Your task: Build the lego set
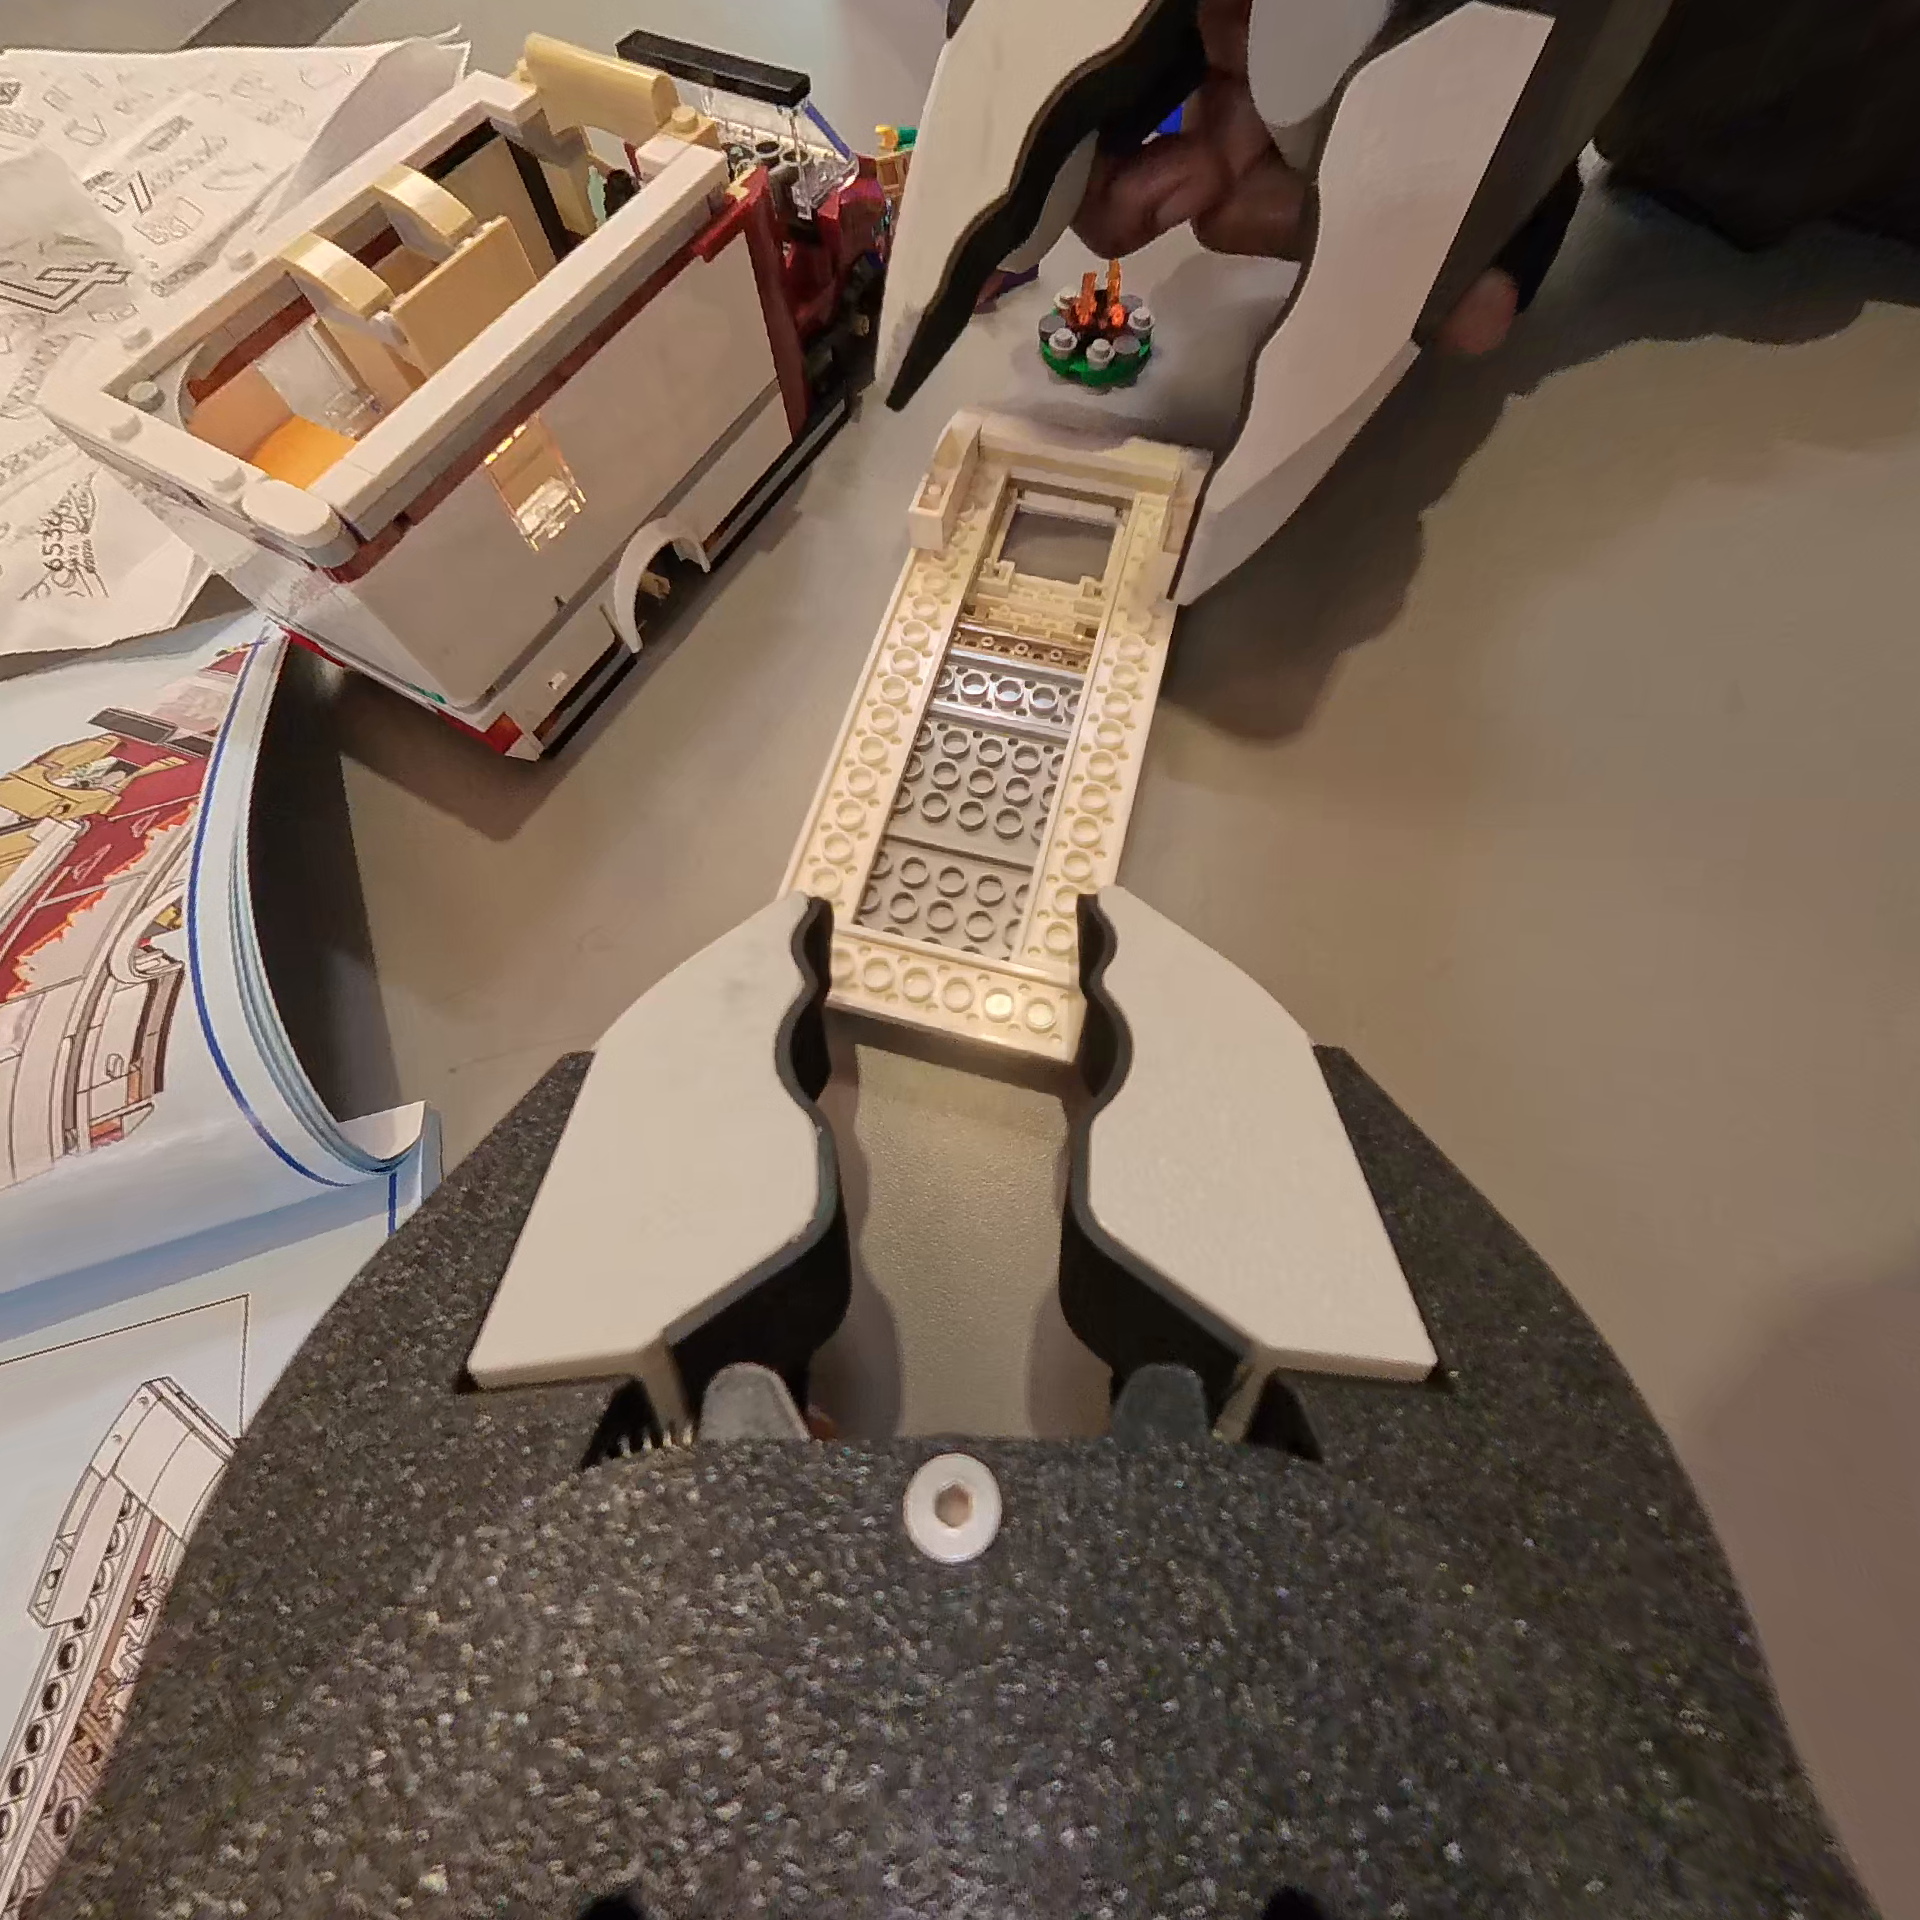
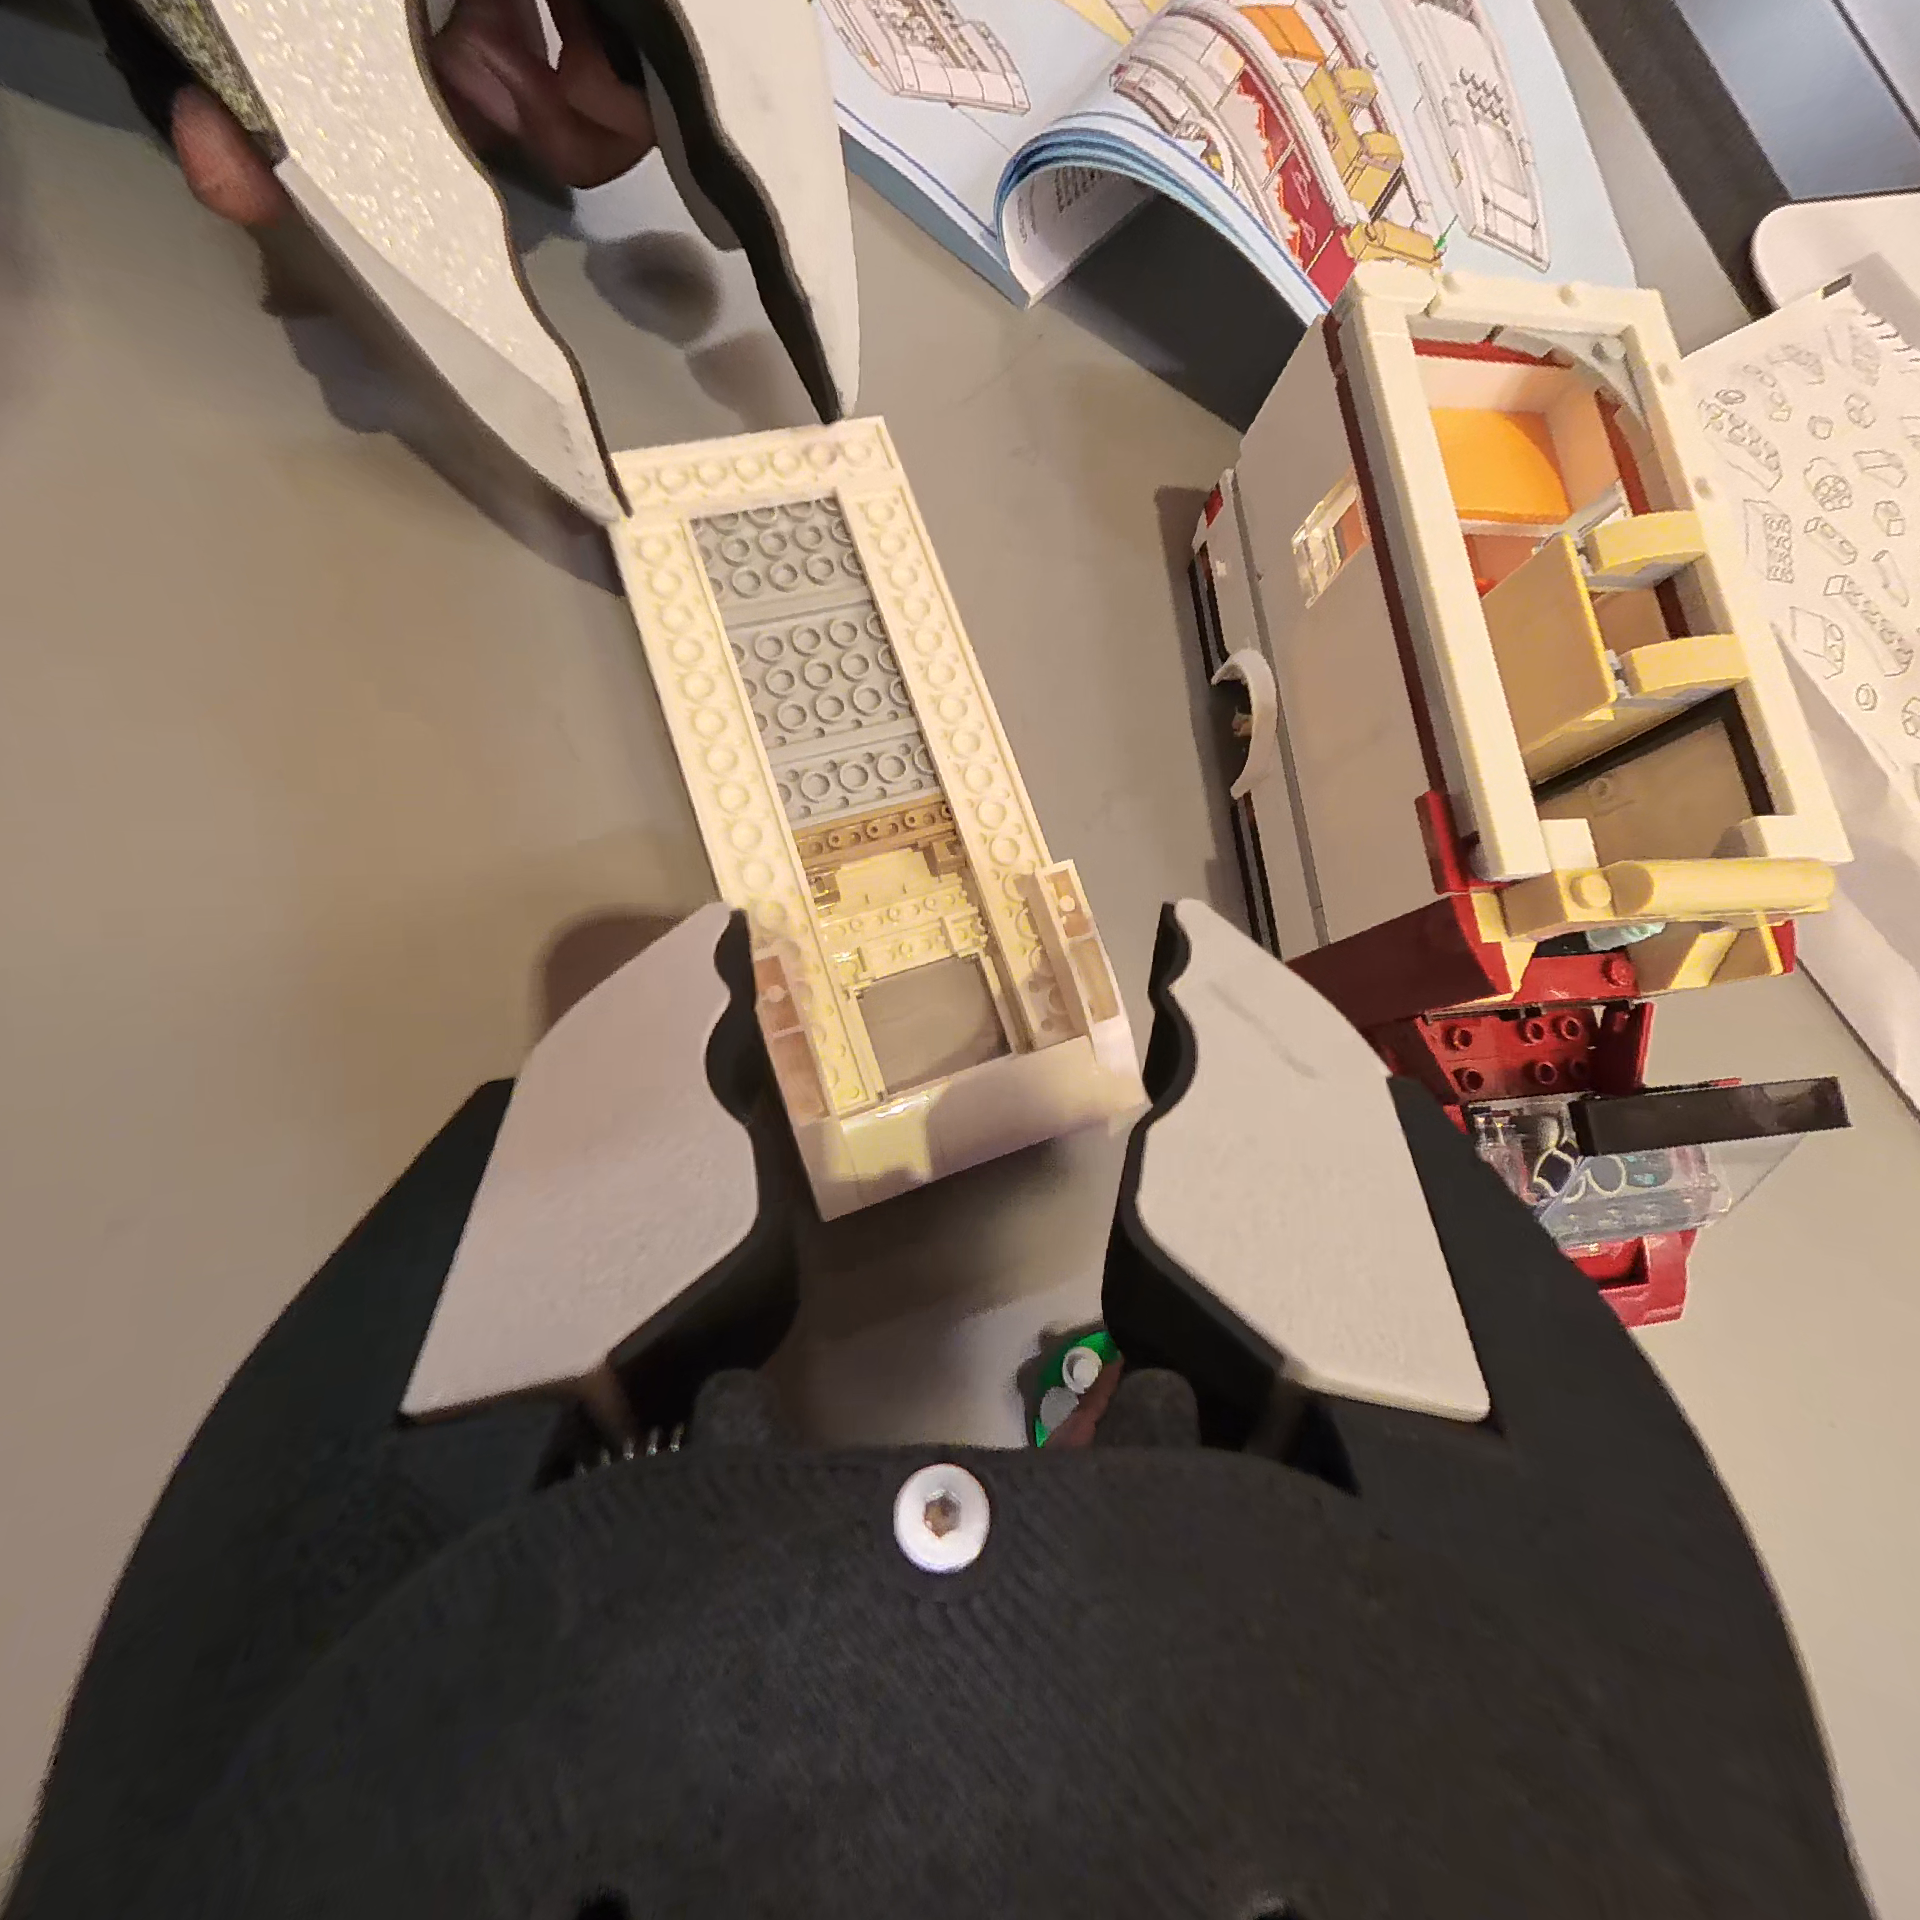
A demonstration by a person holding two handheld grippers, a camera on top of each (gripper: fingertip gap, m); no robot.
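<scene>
Long brick panel (image 1: 977, 748) lies flat on table (image 1: 1455, 831), underside up, near end between left gripper (image 1: 954, 971) pads, far end between right gripper (image 1: 1049, 457) fingers. Open-topped brick vehicle (image 1: 499, 447) just left of panel, booklet (image 1: 156, 935) nearer & further left, paper sheet (image 1: 104, 260) behind vehicle. Small round brick piece (image 1: 1096, 332) beyond panel's far end.

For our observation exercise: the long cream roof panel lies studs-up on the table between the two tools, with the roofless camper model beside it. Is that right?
Not quite. The long cream roof panel lies underside-up: the left wrist view shows hollow tube rings, not studs. The rest stands: it lies on the table between the left tool and the right tool, with the roofless camper model beside it.
</scene>
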